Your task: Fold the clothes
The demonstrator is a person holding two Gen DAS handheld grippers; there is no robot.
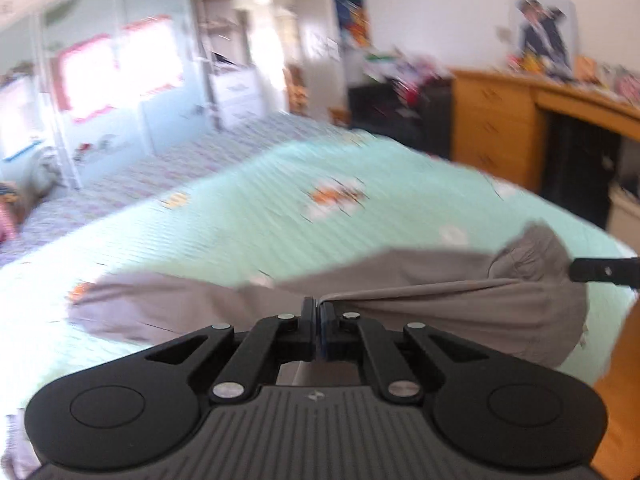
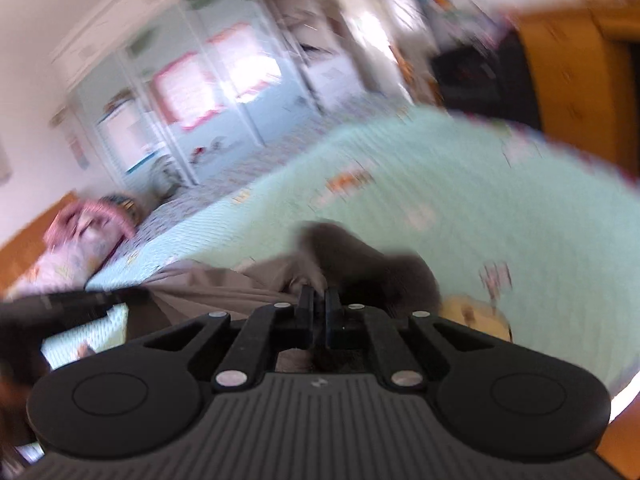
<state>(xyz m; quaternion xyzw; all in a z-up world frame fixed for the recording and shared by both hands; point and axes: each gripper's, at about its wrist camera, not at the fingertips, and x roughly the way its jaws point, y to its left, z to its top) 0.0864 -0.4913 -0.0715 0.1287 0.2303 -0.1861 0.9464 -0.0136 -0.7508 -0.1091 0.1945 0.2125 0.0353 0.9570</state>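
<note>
Bed (image 1: 248, 216) fills both views, covered with a mint-green quilted bedspread (image 1: 280, 208) with small orange-and-white printed patches; a lilac patterned sheet (image 1: 168, 164) shows at the far end. Everything blurred.

Behind the bed: wardrobe with mirrored sliding doors (image 1: 120, 76), bright reflections in it. Wooden dresser (image 1: 500, 124) at right in the left wrist view, cluttered top, clutter too smeared to name. Pillows (image 2: 76, 236), pink and pale, at the head end in the right wrist view.

Grey garment (image 1: 420, 304) lies across the near edge of the bedspread, stretched sideways between the two grippers, left part flat on the bed, right part bunched and gathered. Type of garment not clear.

Left gripper (image 1: 319, 310): jaws pressed together, pinching a fold of the grey garment edge at the tips. Fabric pulls taut from it toward the right.

Right gripper (image 2: 318, 300): jaws nearly together, grey fabric caught between the tips, a dark bunched lump of it rising just ahead. Its finger also pokes into the left wrist view at the right edge, touching the bunched end.

Small yellowish object (image 2: 476, 316) on the bedspread just right of the right gripper, too blurred to identify.
</note>
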